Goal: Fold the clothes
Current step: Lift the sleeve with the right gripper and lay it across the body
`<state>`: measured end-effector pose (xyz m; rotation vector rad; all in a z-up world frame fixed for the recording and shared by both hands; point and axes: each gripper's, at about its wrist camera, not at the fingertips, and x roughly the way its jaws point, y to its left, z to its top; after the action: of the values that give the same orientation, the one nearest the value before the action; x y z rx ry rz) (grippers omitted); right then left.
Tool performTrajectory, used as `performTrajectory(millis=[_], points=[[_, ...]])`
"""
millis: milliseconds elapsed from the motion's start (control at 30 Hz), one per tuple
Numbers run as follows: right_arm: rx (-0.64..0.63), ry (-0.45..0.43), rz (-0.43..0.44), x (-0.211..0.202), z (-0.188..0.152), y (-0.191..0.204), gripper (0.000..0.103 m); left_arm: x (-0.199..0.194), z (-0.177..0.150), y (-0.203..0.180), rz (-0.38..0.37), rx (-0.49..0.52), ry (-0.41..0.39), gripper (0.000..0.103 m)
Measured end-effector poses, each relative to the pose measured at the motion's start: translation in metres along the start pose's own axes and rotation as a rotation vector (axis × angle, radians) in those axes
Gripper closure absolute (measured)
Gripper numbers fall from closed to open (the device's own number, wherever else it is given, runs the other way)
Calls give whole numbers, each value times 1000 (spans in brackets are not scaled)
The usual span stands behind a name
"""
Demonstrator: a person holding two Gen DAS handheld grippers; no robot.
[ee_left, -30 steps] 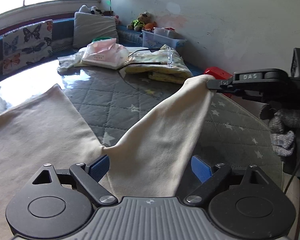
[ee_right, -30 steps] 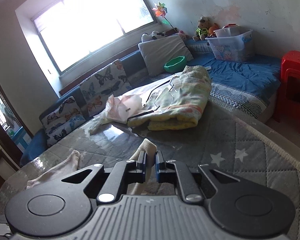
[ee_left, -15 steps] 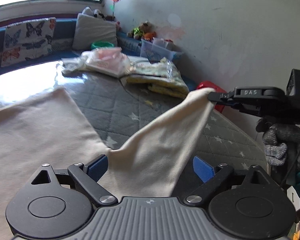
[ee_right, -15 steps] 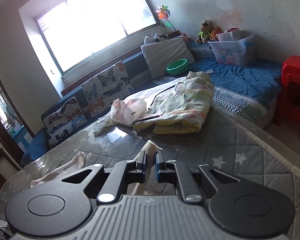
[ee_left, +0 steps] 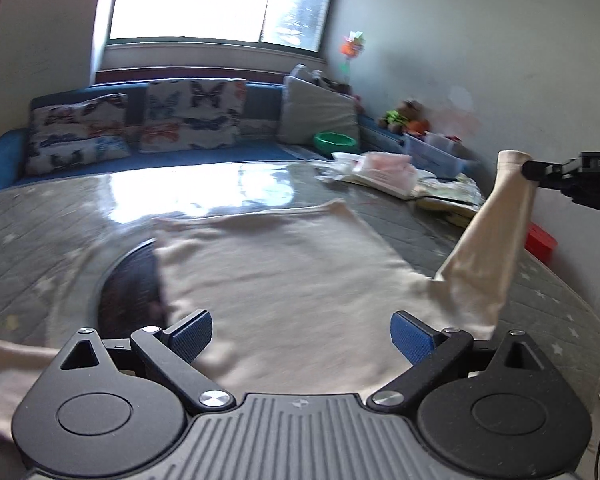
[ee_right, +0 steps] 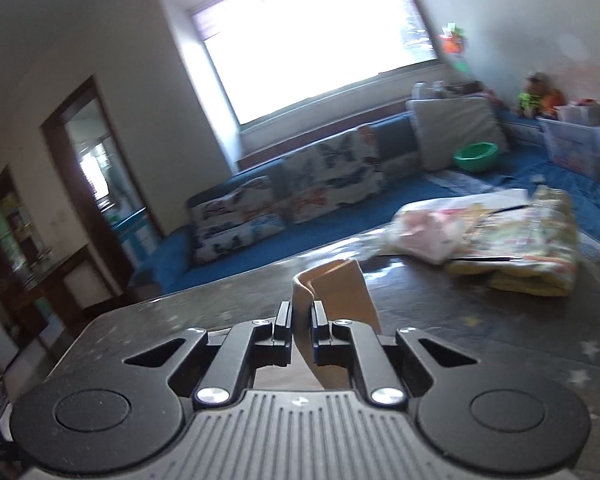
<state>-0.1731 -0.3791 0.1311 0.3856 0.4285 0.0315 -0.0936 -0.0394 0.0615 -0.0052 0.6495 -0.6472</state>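
Note:
A cream long-sleeved top (ee_left: 284, 280) lies spread flat on the grey star-quilted table (ee_left: 548, 304). One sleeve (ee_left: 496, 248) rises off the table at the right, its cuff pinched in my right gripper (ee_left: 528, 170). In the right wrist view that gripper (ee_right: 301, 320) is shut on the cream cuff (ee_right: 336, 288). My left gripper (ee_left: 302, 334) hovers open just above the near edge of the top, with its blue pads (ee_left: 190, 334) wide apart and nothing between them.
A folded yellow floral blanket (ee_right: 520, 248) and a pink-white bag (ee_left: 380, 168) lie at the table's far right. Behind stands a blue sofa with butterfly cushions (ee_left: 192, 120), a green bowl (ee_left: 335, 141) and a plastic box (ee_right: 580, 148). A red stool (ee_left: 540, 240) is beside the table.
The left gripper has swung left, so the whole top is now in front of it. The right gripper has lifted the sleeve cuff higher and turned left.

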Motion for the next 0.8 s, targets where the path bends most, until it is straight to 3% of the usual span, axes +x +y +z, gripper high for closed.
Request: performTrajectory(millis=[133, 433, 633, 800], points=[[-58, 58, 73, 27, -16, 47, 95, -23, -12, 36, 54, -66, -19, 5], [-127, 285, 148, 99, -87, 115, 95, -48, -37, 72, 104, -160, -25, 5], [-154, 383, 198, 118, -116, 135, 94, -52, -40, 74, 104, -176, -35, 5], [-186, 381, 213, 104, -107, 129, 89, -51, -35, 67, 93, -154, -38, 5]])
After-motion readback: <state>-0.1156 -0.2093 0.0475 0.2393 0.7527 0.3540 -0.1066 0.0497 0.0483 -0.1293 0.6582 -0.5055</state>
